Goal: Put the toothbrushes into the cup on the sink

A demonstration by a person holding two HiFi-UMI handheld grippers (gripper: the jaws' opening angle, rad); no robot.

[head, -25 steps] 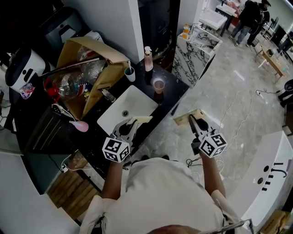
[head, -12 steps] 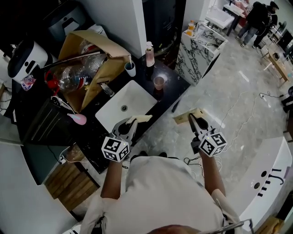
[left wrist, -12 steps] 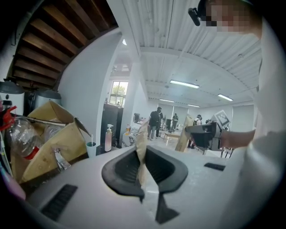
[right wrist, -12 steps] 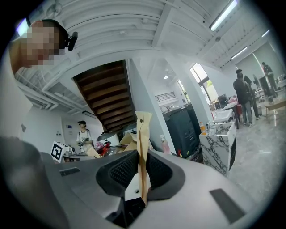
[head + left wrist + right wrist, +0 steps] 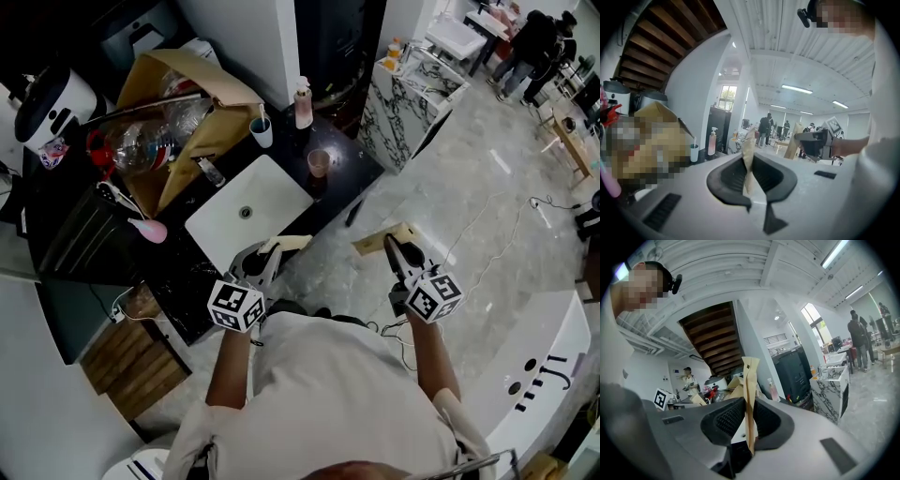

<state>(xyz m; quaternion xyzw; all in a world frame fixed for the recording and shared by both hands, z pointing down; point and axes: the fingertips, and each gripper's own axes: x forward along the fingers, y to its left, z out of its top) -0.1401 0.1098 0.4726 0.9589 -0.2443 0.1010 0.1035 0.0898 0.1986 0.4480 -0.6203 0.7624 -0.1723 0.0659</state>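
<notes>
A white sink [image 5: 225,230] is set in a black counter [image 5: 352,173] ahead of me. On that counter stand a pinkish cup [image 5: 319,161] to the sink's right and a white cup [image 5: 262,132] with a brush in it behind the sink. My left gripper [image 5: 266,254] is shut on a flat pale paper packet [image 5: 287,243], held in the air near the sink's front edge. Over the floor to the right, my right gripper [image 5: 395,247] is shut on a tan paper packet [image 5: 378,240]. The packets [image 5: 748,159] [image 5: 750,399] stand upright between the jaws. What is inside them is hidden.
A pink soap bottle [image 5: 303,103] stands behind the pinkish cup. A cardboard box [image 5: 202,103] with plastic bottles and a white appliance [image 5: 52,108] crowd the counter's left. A marble cabinet [image 5: 417,89] is to the right, people [image 5: 530,42] stand far off, and a white fixture [image 5: 553,375] lies at lower right.
The sink and counter have slid left and farther off in the head view. Both grippers keep their packets and their places in front of the body.
</notes>
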